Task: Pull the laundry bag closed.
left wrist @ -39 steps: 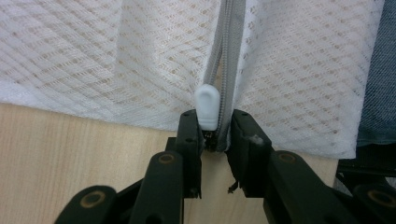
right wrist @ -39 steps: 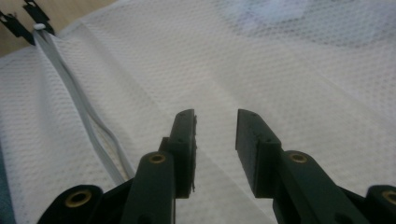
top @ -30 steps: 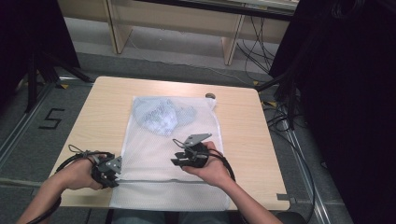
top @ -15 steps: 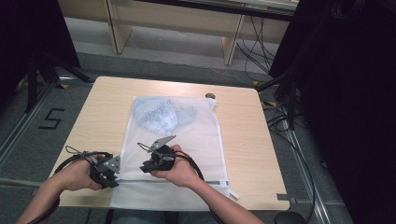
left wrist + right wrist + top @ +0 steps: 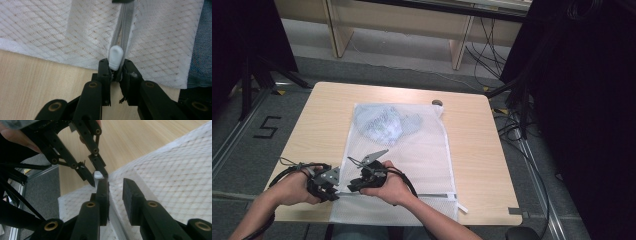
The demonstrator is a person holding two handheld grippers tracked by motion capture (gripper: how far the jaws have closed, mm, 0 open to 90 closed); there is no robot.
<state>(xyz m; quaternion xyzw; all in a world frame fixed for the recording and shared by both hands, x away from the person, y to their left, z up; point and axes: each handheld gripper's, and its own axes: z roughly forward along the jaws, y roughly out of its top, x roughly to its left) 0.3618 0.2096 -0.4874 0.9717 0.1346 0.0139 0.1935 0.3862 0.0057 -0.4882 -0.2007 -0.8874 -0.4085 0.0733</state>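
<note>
The two grippers crowd the mesh bag's (image 5: 412, 150) near-left corner, nearly touching. Beyond them, the bundled cloth (image 5: 384, 124) inside bulges near the far edge; bare desk (image 5: 477, 150) lies open either side.

A light wooden table (image 5: 317, 120) carries a white mesh laundry bag (image 5: 422, 155) lying flat, stretching away from the left gripper (image 5: 334, 187).
</note>
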